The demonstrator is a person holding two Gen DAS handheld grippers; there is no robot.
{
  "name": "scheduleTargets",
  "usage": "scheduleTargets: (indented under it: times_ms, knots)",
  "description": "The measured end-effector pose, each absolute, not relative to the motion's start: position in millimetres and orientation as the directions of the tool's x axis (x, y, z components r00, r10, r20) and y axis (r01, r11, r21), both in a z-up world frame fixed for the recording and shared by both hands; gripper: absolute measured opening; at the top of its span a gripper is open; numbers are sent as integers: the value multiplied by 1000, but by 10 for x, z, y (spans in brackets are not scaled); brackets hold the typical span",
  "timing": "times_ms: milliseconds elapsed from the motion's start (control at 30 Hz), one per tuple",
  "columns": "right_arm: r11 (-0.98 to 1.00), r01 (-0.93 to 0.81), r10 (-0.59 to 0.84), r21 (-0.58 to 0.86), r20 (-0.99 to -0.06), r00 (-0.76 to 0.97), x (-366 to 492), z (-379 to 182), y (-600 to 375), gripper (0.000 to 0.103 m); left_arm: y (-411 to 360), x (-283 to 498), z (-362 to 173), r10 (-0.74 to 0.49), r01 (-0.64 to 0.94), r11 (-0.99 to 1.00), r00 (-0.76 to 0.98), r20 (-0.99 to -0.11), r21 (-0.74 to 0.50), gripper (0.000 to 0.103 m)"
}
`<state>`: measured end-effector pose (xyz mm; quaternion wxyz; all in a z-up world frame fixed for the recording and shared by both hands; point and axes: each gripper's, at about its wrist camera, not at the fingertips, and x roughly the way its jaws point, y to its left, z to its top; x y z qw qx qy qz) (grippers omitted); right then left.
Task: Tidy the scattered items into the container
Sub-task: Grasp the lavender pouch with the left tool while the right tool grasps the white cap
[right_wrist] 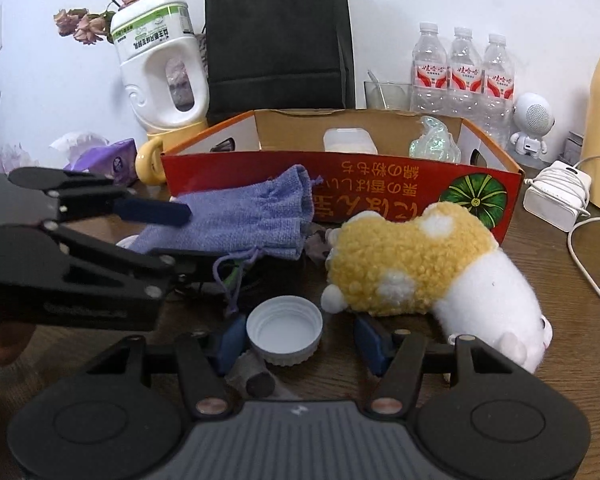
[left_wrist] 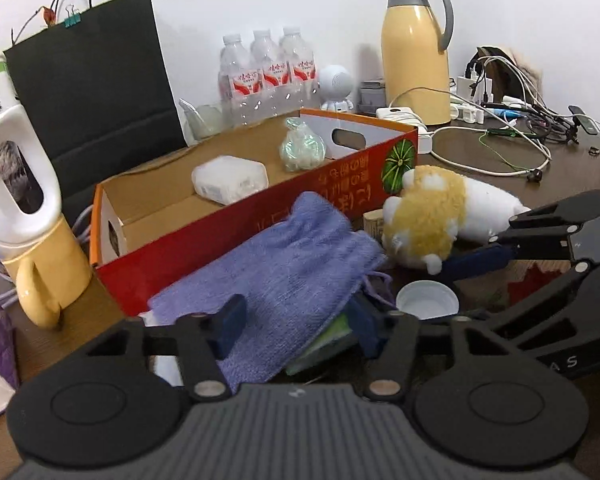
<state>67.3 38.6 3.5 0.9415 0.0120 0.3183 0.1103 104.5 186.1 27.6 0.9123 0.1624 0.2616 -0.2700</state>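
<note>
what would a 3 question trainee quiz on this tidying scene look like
1. True or false: the plush toy already lies inside the red cardboard box.
2. Multiple choice: what sits between the right gripper fingers? A) white bottle cap B) purple pouch C) charger
3. Fill in: the left gripper reaches around the purple ____.

Key
1. False; it lies on the table in front of the box.
2. A, the white cap, with the jaws open around it.
3. pouch, jaws open.
</note>
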Motion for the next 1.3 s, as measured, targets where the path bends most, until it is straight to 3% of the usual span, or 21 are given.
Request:
scheduleTargets:
  times_ms: [67,100,167,200,467,733,1067,1300]
  knots:
    - [975,-207,217,86,-598,772,691,36,394,58,1897,1040,284,-429,577,810,705,-565,106,37]
    - [974,-209,218,85,-598,771,700,35,397,57,1912,1034,287,-433,574,814,702,-566,89,24]
    - [974,-209,218,85,-595,774,710,39,392,39,1933,1040,306,-444,574,817,691,-570,59,13]
    - [974,-208,217,84,-594,775,712,42,389,39,1946,1039,325,-444,566,823,693,-569,47,7]
    - [973,-215,228,90,-558,798,579,178,398,39,2163,688,718,-376,417,909,809,-451,-9,5]
    - [971,-232,234,59,-432,871,88,651,389,39,2303,-11,1113,-274,260,962,906,-324,-87,5]
    - [976,-205,217,72,-399,891,-455,748,154,39,2029,-598,909,-317,293,948,878,-358,-121,5]
    - [978,-189,210,93,-377,902,-323,855,-25,39,1953,-213,1130,-276,269,961,907,-317,-67,5]
